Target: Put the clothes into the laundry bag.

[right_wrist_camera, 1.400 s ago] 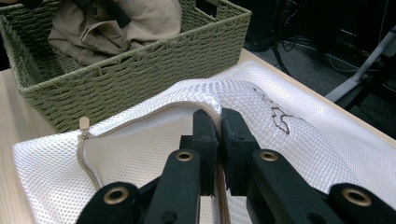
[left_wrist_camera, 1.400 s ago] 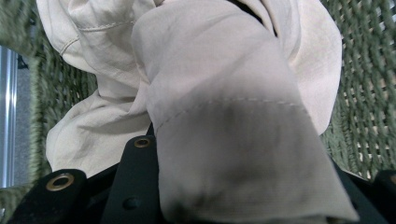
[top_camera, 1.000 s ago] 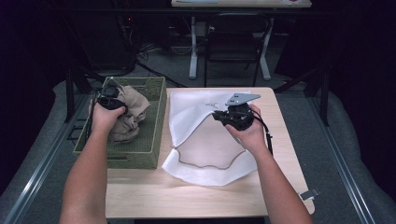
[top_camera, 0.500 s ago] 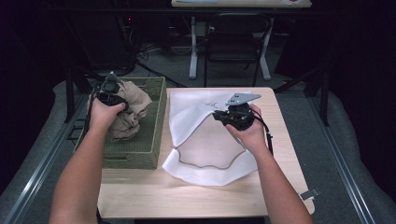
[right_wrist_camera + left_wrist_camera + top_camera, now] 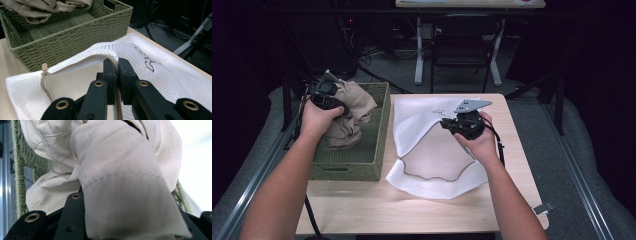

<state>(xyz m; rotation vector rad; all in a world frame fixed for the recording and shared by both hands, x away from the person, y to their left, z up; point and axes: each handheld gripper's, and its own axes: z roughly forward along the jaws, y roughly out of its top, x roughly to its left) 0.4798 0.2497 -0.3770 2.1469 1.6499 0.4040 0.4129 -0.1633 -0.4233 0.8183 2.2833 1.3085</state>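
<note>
A crumpled beige garment hangs over a green woven basket at the table's left, its lower folds still inside the basket. My left gripper is shut on its upper part. In the left gripper view the cloth drapes over the jaws and hides their tips. A white mesh laundry bag lies flat to the right of the basket, its zippered mouth towards the person. My right gripper is shut on the bag's upper zipper edge and holds it raised off the lower layer.
The wooden table has bare room in front of the bag and basket. The basket's near wall stands close to the bag's left side. A dark chair and a second table's legs stand on the floor beyond.
My left hand has risen and lifted the beige garment higher out of the basket. The right hand and the bag have stayed put.
</note>
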